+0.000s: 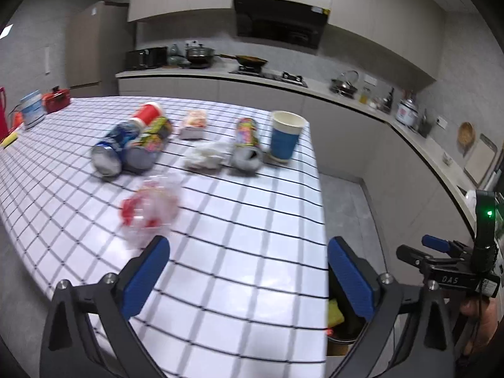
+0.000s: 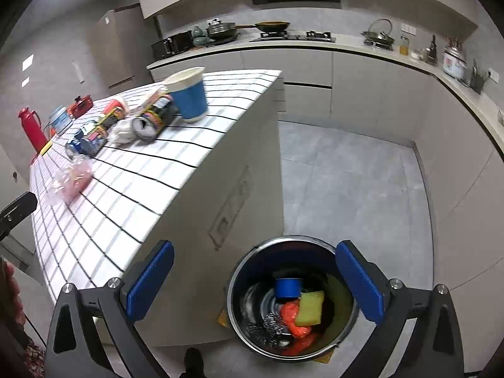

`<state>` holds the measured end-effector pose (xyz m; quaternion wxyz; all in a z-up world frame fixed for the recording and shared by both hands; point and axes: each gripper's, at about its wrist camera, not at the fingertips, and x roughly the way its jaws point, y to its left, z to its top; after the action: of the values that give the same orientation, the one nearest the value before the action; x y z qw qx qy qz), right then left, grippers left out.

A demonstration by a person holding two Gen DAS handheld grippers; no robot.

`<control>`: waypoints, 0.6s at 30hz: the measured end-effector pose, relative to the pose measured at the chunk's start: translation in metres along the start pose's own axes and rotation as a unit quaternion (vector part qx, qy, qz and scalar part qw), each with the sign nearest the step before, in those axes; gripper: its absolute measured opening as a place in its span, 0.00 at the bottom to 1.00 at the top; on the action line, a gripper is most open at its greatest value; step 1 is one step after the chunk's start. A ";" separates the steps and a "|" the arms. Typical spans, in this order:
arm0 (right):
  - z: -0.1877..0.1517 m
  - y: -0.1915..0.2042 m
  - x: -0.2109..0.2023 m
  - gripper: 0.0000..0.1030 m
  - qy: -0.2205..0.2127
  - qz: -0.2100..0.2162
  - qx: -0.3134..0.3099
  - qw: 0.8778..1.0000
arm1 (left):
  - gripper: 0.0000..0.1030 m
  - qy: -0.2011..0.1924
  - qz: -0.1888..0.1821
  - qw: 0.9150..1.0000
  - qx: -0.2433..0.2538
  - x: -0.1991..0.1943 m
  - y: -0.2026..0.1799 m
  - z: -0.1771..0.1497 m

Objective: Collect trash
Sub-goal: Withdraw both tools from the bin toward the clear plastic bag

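Observation:
Trash lies on the checked table [image 1: 239, 252]: a crumpled clear plastic bag with red print [image 1: 151, 211], a blue can [image 1: 110, 148], a colourful tube [image 1: 148, 145], a red-and-white can [image 1: 148, 113], crumpled white paper [image 1: 208, 154], a second colourful tube [image 1: 247, 145], a blue paper cup [image 1: 285, 135] and a small snack box [image 1: 193, 123]. My left gripper [image 1: 249, 280] is open and empty above the table's near right corner. My right gripper [image 2: 255, 283] is open and empty above the round metal bin [image 2: 239, 271] on the floor, which holds a blue cup, yellow sponge, orange wrapper and steel wool.
A red pot [image 1: 56, 99], a white-blue container [image 1: 31, 108] and a red flask [image 2: 31, 129] stand at the table's far left end. Kitchen counters [image 2: 315, 42] with stove and pans run along the back and right walls. Grey tiled floor [image 2: 346, 173] lies between table and cabinets.

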<state>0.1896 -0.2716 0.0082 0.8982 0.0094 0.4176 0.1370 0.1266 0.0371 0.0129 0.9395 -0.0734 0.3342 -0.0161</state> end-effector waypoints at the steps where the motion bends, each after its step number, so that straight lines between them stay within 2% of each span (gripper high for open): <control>1: 0.002 0.008 0.000 1.00 0.000 0.003 -0.003 1.000 | 0.98 0.000 0.002 1.000 -0.004 0.000 0.009 0.000; 7: 0.015 0.045 0.005 1.00 -0.002 0.013 -0.022 1.000 | 0.98 0.012 0.047 0.999 -0.002 0.009 0.056 0.001; 12: 0.029 0.070 0.014 1.00 -0.004 0.010 -0.024 1.000 | 0.98 0.014 0.044 0.999 -0.002 0.022 0.080 0.009; 18: 0.053 0.093 0.036 1.00 -0.004 0.002 -0.022 1.000 | 0.97 0.030 0.040 0.998 0.022 0.054 0.097 0.027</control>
<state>0.2292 -0.1683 0.0282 0.8997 -0.0087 0.4107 0.1476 0.1837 0.1319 -0.0141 0.9302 -0.0390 0.3647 0.0121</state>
